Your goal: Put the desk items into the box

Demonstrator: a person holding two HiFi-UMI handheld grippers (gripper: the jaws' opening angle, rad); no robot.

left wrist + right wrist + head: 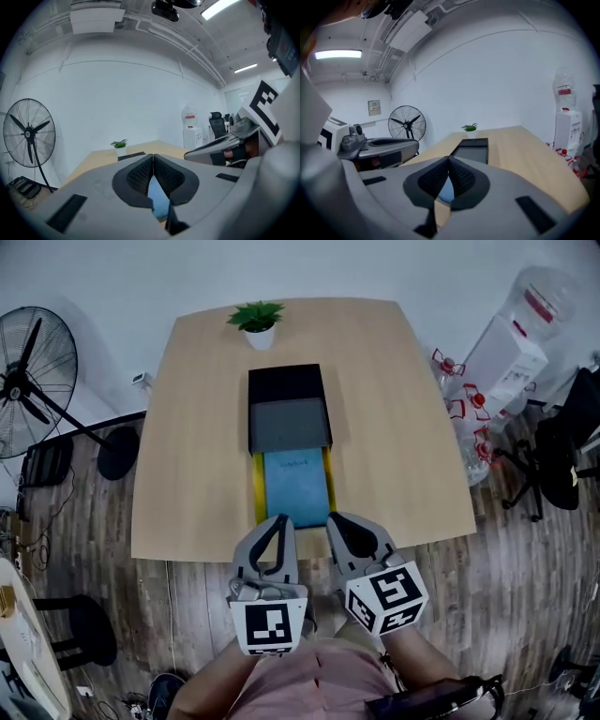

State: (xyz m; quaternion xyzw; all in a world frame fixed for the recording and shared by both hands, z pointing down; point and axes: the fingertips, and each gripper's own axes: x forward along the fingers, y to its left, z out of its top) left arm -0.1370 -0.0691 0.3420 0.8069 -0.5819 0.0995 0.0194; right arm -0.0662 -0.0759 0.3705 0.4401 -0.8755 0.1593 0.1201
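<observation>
On the wooden table (197, 474) lies a black box (286, 385) with a grey panel (289, 425) over its near half. A blue notebook (296, 487) lies just in front of the box, with yellow strips (258, 488) along both its sides. My left gripper (277, 521) hovers at the table's near edge, at the notebook's left corner, shut and empty. My right gripper (336, 519) is beside it at the notebook's right corner, also shut and empty. In the left gripper view the gripper (153, 157) has its tips touching, with the notebook (157, 199) below. The right gripper (449, 159) points toward the box (472, 147).
A small potted plant (256, 322) stands at the table's far edge behind the box. A floor fan (33, 371) stands to the left. Water bottles (511, 352) and an office chair (562, 456) are on the right. The person's lap is below the grippers.
</observation>
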